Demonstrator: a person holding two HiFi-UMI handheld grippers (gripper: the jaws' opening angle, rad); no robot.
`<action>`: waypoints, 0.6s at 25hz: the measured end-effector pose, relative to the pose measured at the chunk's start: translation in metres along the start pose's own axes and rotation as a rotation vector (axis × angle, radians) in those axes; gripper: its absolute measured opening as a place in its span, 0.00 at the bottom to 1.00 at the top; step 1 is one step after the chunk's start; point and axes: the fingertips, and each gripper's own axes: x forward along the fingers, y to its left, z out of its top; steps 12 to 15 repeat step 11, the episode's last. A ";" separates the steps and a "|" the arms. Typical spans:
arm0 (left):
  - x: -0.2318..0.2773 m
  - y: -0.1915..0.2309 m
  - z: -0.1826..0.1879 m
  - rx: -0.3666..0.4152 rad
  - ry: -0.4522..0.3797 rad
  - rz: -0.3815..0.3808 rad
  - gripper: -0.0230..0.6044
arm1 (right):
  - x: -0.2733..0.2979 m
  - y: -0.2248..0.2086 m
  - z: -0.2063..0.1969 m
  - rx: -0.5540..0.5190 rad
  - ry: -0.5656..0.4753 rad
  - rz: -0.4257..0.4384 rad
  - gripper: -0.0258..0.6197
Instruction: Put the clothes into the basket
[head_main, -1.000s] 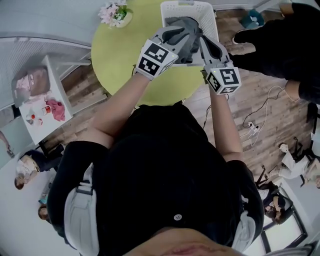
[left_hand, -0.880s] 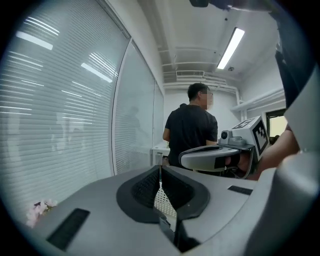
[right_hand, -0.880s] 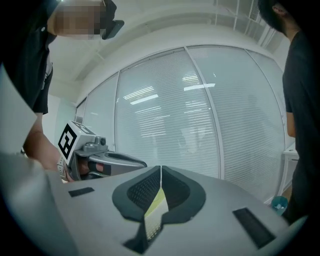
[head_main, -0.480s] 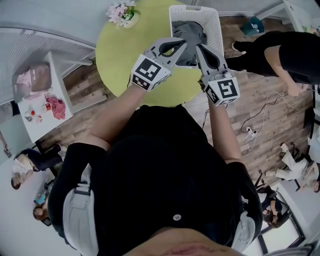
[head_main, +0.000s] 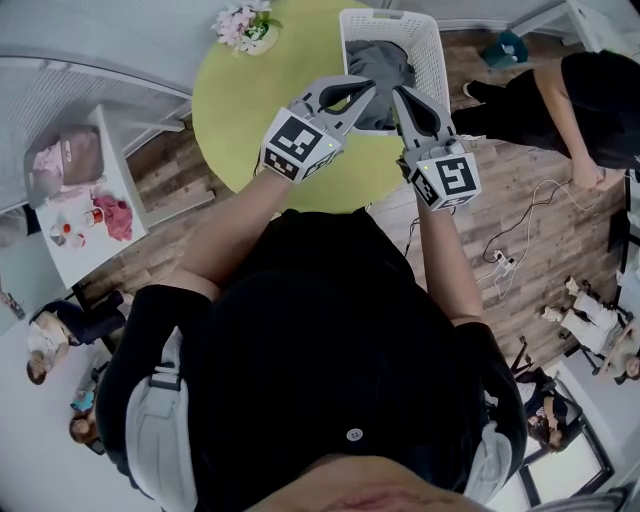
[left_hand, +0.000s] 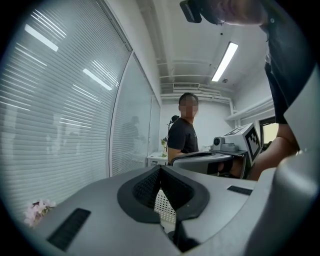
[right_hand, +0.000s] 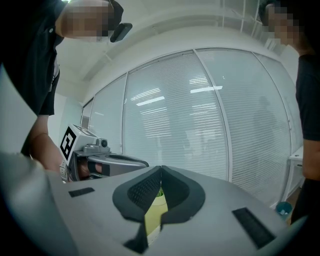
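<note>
A white mesh basket (head_main: 432, 62) stands on the far side of the round table with grey clothes (head_main: 385, 62) lying inside it. My left gripper (head_main: 367, 88) is held above the table just short of the basket, shut with nothing between its fingers. Beside it, my right gripper (head_main: 398, 93) is also shut and holds nothing. In the left gripper view the jaws (left_hand: 160, 168) meet at the tips, with basket mesh (left_hand: 165, 205) below them. In the right gripper view the jaws (right_hand: 161, 169) are pressed together over the yellow-green table (right_hand: 154, 212).
The round yellow-green table (head_main: 245, 110) carries a flower pot (head_main: 243, 25) at its far left. A white side table (head_main: 95, 215) with small items stands to the left. A person in black (head_main: 590, 85) stands right of the basket. Cables (head_main: 510, 250) lie on the wooden floor.
Both grippers have drawn back out of the basket towards me, and the grey clothes stay inside it. The person at the right has shifted.
</note>
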 end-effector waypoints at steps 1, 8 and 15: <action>0.000 -0.001 0.000 0.002 0.000 -0.002 0.05 | 0.000 0.000 0.000 -0.001 0.000 0.000 0.08; -0.001 0.002 0.000 -0.007 0.002 -0.001 0.05 | 0.001 -0.001 0.001 -0.004 0.003 0.003 0.08; -0.001 0.004 0.001 -0.007 0.001 0.001 0.05 | 0.002 -0.001 0.002 -0.008 0.007 0.005 0.08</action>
